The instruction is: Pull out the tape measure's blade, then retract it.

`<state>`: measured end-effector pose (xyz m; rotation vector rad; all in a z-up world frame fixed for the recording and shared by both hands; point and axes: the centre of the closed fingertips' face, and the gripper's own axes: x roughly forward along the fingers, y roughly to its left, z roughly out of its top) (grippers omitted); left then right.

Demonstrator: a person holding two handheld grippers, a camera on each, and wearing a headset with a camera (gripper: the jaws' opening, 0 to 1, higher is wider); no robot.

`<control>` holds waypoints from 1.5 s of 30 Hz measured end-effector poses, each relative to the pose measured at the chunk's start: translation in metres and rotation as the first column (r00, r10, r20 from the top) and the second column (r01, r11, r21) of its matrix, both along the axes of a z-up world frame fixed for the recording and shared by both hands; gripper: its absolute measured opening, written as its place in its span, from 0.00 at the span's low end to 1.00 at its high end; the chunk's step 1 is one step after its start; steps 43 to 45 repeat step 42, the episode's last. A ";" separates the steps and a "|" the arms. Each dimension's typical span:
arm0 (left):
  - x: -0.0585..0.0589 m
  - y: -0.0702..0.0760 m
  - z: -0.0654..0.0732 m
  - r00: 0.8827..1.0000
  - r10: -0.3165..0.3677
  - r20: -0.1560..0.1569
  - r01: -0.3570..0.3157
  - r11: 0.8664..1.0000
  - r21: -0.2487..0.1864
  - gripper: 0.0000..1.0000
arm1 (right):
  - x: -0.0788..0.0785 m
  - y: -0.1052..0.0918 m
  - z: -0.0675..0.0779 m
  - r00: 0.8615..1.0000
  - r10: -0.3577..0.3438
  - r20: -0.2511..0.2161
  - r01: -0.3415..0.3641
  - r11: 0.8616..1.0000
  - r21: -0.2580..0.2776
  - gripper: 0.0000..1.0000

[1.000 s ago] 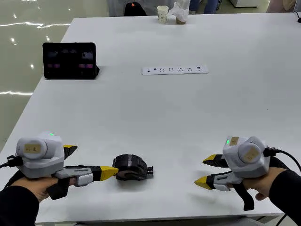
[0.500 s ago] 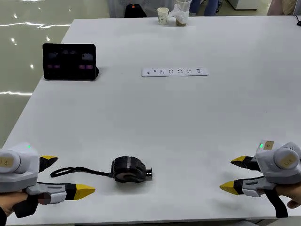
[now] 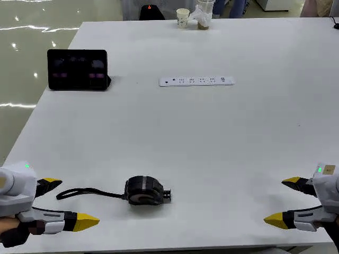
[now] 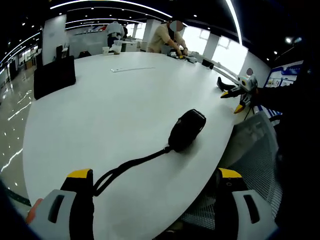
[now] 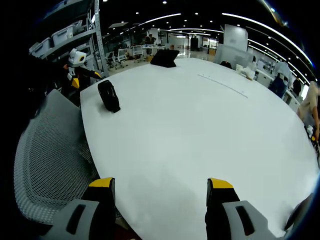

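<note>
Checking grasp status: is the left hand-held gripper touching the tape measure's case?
Apart. The head view shows bare table between the left hand-held gripper and the case.

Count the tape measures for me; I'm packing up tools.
1. The tape measure lies near the table's front edge, between the left gripper and right gripper, strap toward the left one.

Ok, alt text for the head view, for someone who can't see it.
A black tape measure lies on a white table, strap trailing toward the open left tool; the open right tool is farther off. Neither holds it.
</note>
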<state>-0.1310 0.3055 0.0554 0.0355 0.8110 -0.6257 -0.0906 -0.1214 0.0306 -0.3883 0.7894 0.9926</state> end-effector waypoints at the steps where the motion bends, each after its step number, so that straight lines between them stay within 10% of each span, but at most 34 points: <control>1: 0.000 0.001 0.000 1.000 0.001 0.002 -0.001 1.000 0.001 0.99 | -0.001 -0.002 0.000 1.000 -0.006 -0.003 0.006 1.000 -0.001 0.76; 17: -0.003 0.019 -0.001 1.000 0.010 -0.004 -0.009 0.999 0.034 0.99 | -0.011 -0.026 0.002 0.997 -0.072 -0.024 0.072 0.997 0.022 0.99; 45: -0.009 0.020 -0.004 1.000 0.017 -0.003 -0.017 0.999 0.034 0.99 | -0.014 -0.028 0.000 0.996 -0.080 -0.029 0.080 0.997 0.014 0.99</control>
